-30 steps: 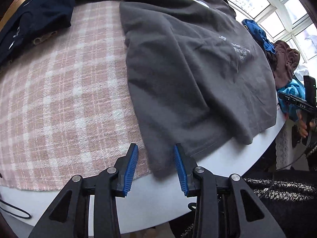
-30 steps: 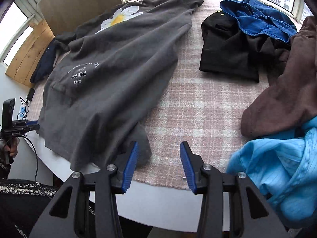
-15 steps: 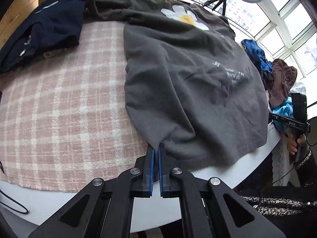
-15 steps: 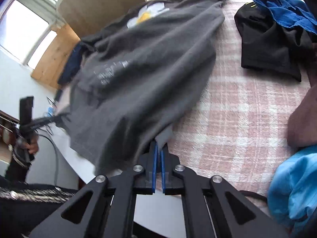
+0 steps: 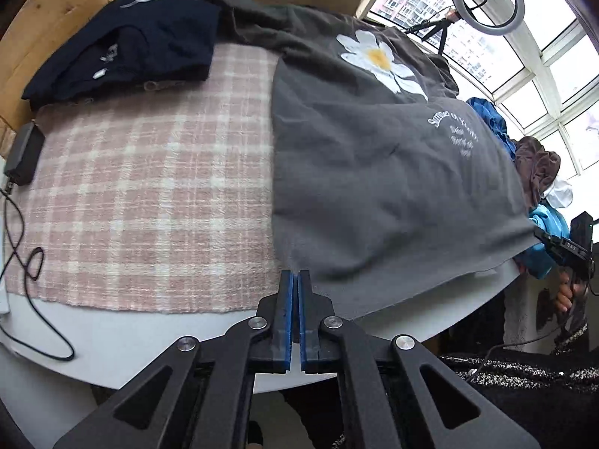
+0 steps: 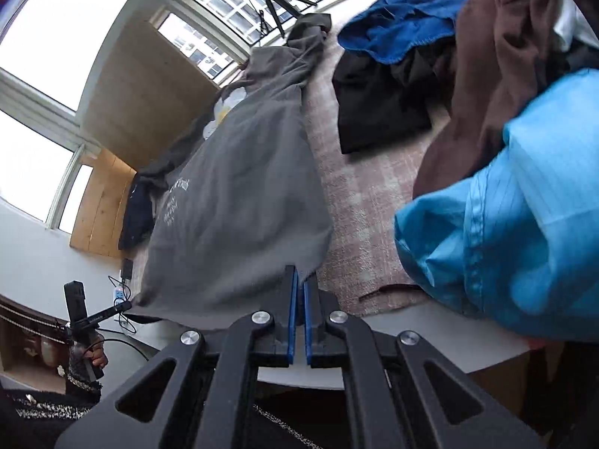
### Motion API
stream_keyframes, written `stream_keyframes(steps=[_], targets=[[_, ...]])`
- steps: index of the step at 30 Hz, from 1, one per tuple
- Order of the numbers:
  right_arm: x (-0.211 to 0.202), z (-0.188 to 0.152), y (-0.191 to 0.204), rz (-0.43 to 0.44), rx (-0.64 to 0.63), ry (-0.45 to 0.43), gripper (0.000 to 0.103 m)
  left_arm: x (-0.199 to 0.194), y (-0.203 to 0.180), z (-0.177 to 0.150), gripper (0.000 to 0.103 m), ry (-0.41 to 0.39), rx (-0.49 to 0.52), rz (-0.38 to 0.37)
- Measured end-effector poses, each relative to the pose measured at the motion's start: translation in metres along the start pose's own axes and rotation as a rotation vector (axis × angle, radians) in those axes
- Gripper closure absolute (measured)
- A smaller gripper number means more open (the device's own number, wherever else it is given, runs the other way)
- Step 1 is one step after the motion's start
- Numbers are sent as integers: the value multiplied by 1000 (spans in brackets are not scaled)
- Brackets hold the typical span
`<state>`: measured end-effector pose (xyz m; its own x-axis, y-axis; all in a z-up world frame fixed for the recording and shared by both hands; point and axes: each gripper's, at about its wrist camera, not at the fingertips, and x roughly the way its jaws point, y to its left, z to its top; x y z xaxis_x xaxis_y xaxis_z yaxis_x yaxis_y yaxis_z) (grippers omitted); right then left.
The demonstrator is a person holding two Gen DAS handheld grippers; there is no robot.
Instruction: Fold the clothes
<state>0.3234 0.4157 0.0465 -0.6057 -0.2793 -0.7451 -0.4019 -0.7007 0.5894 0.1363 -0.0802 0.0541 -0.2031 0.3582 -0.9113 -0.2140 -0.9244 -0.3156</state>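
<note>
we have the left gripper (image 5: 294, 275) clamped on the near left hem corner of the grey sweatshirt (image 5: 374, 172), and the right gripper (image 6: 300, 273) pinching its near right corner. the sweatshirt lies stretched over the pink plaid cloth (image 5: 149, 194) on the table (image 5: 131, 333), hem lifted at the near edge.

Matt grey cotton shirt (image 5: 374, 172), fuzzy woven plaid cloth (image 5: 149, 194) (pink), glossy blue jacket (image 6: 516, 232)

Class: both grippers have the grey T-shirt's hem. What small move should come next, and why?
Probably lift both corners together and carry the hem toward the daisy print. The left gripper and right gripper are shut on the T-shirt, which lies flat.
</note>
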Motion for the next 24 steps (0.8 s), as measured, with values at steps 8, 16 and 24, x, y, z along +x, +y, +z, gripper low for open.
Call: stream_keyframes(steps=[8,16,24], targets=[[-23,21,-29,-120,82,-58,100,6,1,-24,93,16,-43,-23],[-4,26,-17,-169,19,-7,100,35,-19,-45,69,56,-66,-85],[-1,25,-10,-172,5,15,100,43,-30,-44,101,55,-57,-45]])
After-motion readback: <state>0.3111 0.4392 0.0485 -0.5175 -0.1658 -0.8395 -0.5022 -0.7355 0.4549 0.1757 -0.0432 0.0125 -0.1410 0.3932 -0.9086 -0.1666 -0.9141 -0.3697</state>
